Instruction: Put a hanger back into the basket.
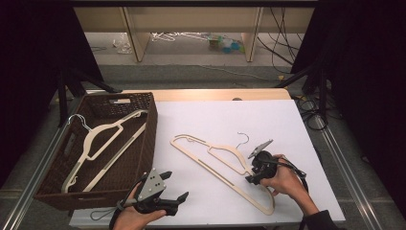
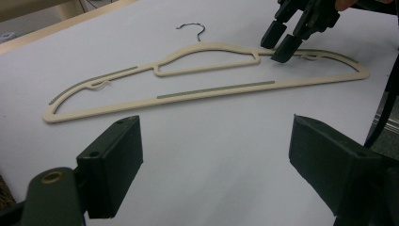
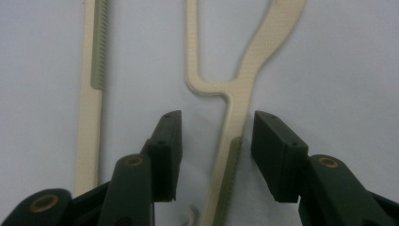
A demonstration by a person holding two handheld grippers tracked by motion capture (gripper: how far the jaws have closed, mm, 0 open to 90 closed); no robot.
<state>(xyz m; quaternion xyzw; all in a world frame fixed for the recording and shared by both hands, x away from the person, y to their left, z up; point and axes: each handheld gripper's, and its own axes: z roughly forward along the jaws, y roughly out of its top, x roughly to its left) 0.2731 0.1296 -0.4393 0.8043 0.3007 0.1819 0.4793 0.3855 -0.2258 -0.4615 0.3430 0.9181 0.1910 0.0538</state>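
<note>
White sheeting covers my bench [image 1: 268, 120]; a wicker basket [image 1: 143, 143] sits at its left edge. My left gripper [image 1: 173, 188] gapes empty. Near the right front corner, my right gripper [image 3: 214, 155] straddles, unclamped, the flat cream hanger [image 1: 218, 168].

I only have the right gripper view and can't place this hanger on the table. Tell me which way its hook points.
Observer: The hanger lies flat, and its metal hook points toward the far side of the table.
Operator: Report the left gripper.
Observer: The left gripper is open and holds nothing, near the table's front edge, beside a brown woven basket.
Operator: Say what's in that basket.
Observer: A second cream hanger lies inside it.
</note>
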